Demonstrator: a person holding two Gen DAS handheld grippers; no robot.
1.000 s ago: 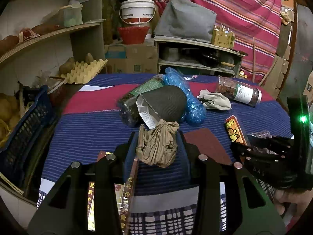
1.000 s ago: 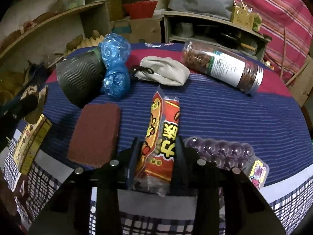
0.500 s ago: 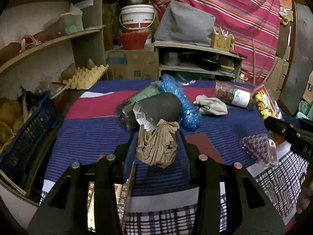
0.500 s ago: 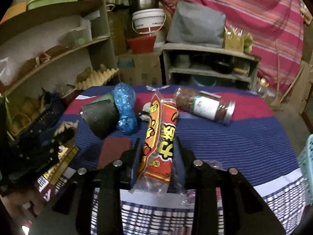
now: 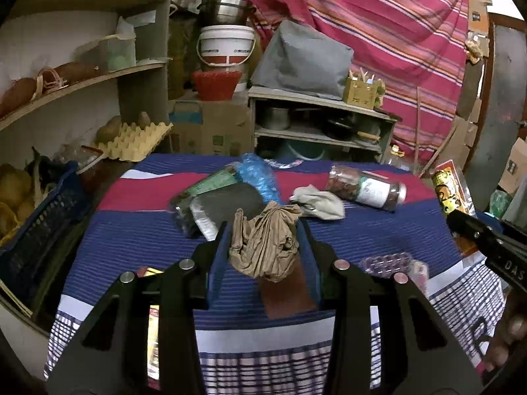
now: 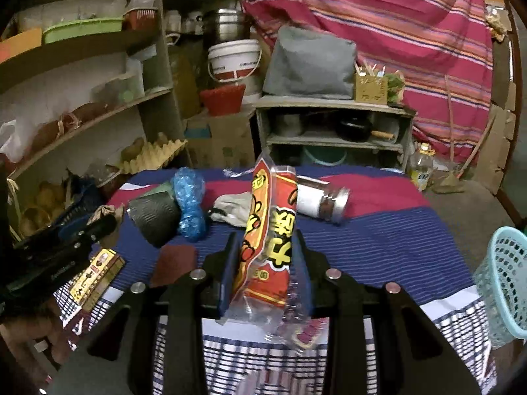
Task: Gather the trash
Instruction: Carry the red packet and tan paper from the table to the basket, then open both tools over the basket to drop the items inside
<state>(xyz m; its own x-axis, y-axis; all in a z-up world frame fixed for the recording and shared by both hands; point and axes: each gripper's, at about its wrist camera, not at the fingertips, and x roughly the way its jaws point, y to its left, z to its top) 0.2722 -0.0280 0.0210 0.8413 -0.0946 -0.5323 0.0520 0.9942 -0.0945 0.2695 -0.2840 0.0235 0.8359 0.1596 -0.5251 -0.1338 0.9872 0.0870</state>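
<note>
The left gripper clamps a crumpled brown paper bag above the striped cloth-covered table's near edge; the right gripper pinches a long red-and-orange snack wrapper, lifted clear; two pieces are collected, neither binned; a turquoise mesh basket waits off the right edge; a second ago the wrapper lay flat; both hands have risen.

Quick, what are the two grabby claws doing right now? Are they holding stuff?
Left gripper: closed on a crumpled brown bag.
Right gripper: closed on an orange snack wrapper.
</note>
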